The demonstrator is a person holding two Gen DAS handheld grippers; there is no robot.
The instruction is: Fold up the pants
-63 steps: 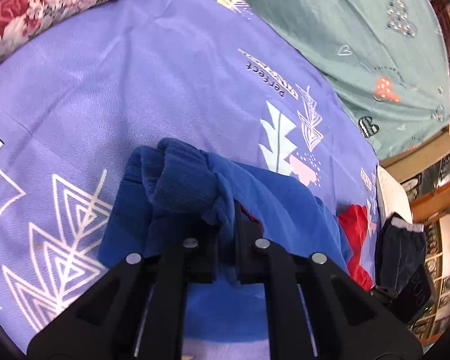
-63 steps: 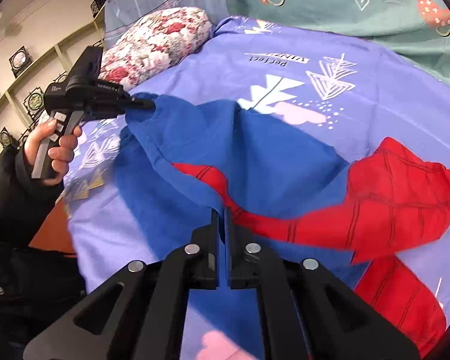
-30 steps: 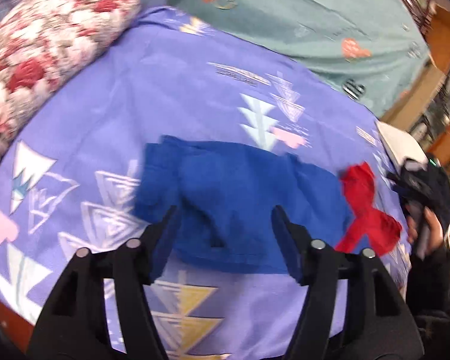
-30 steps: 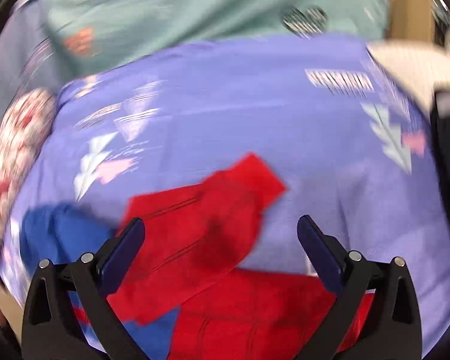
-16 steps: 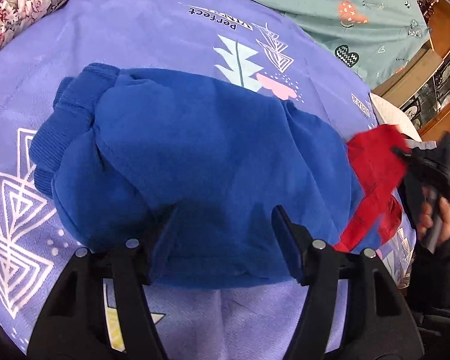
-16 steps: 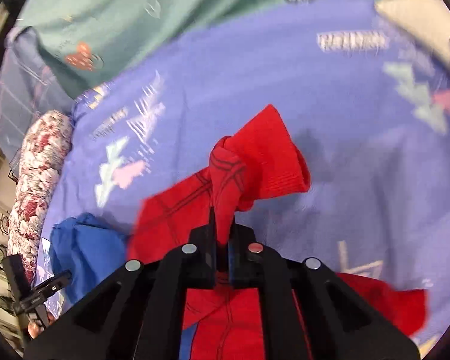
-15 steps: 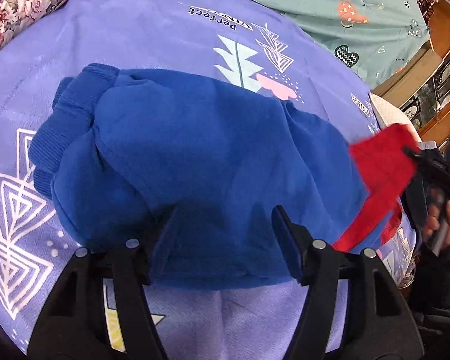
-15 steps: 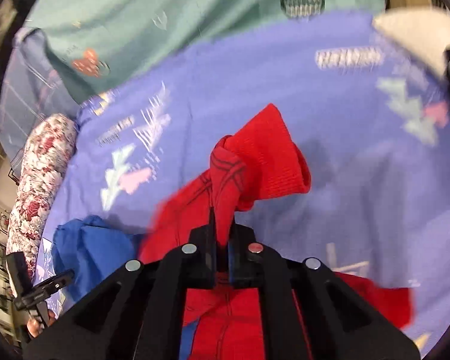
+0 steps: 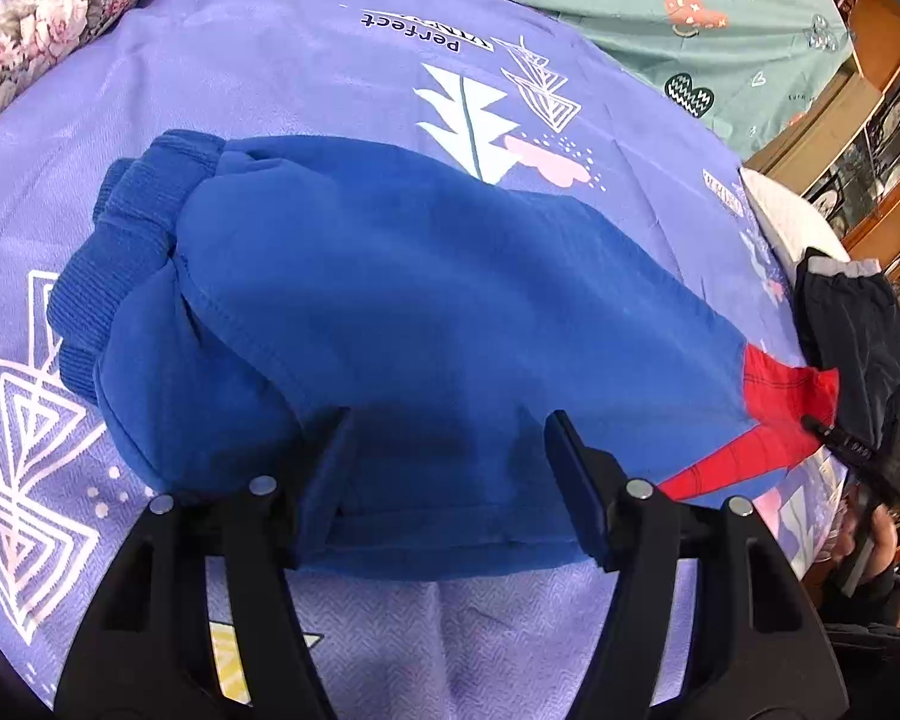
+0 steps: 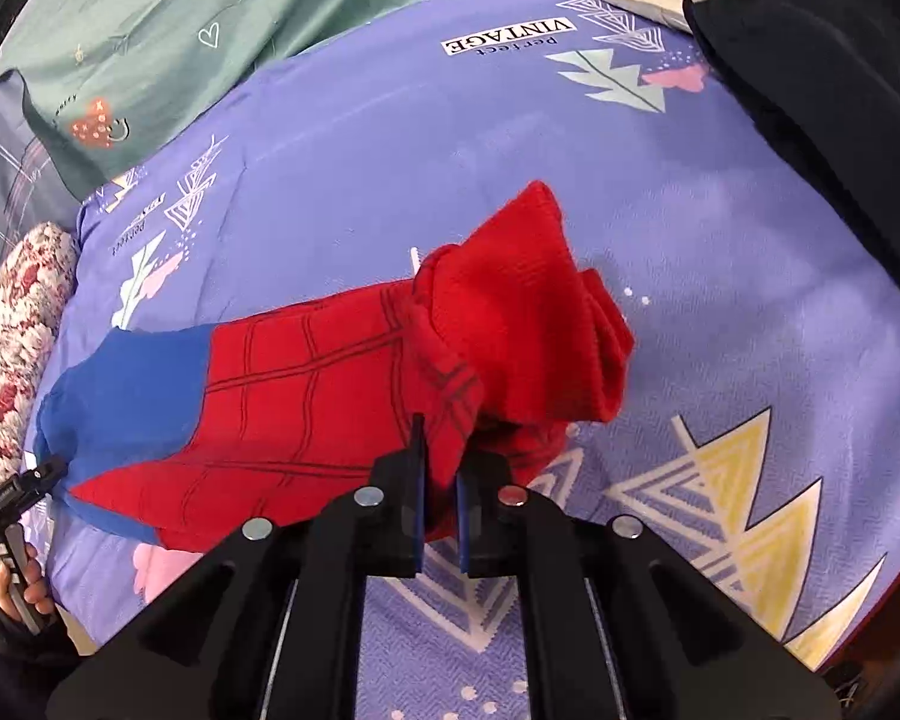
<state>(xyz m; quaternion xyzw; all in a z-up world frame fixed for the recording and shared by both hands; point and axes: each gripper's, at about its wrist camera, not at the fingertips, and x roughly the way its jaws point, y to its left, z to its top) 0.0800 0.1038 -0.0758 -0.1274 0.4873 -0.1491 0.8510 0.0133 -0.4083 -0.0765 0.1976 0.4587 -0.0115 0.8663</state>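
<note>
Blue pants (image 9: 420, 312) with red web-print lower legs (image 10: 330, 396) lie stretched across the purple bedsheet (image 9: 270, 60). The ribbed waistband (image 9: 132, 228) is bunched at the left. My left gripper (image 9: 448, 420) is open, its fingers spread wide over the blue seat near the front hem. My right gripper (image 10: 441, 468) pinches the red leg just behind the folded cuff (image 10: 540, 312); its jaws are opening slightly with the cloth still between the pads. In the left wrist view the right gripper (image 9: 840, 438) shows at the red end.
A floral pillow (image 9: 48, 18) lies at the far left and a green quilt (image 9: 690, 12) behind the sheet. A dark garment (image 10: 810, 90) and a white pillow (image 9: 786, 216) sit at the right edge, with wooden shelves (image 9: 870, 120) beyond.
The left gripper dropped close over the blue part and then held still. The right gripper shut on the red leg and drew it out to the right, pulling the pants straight.
</note>
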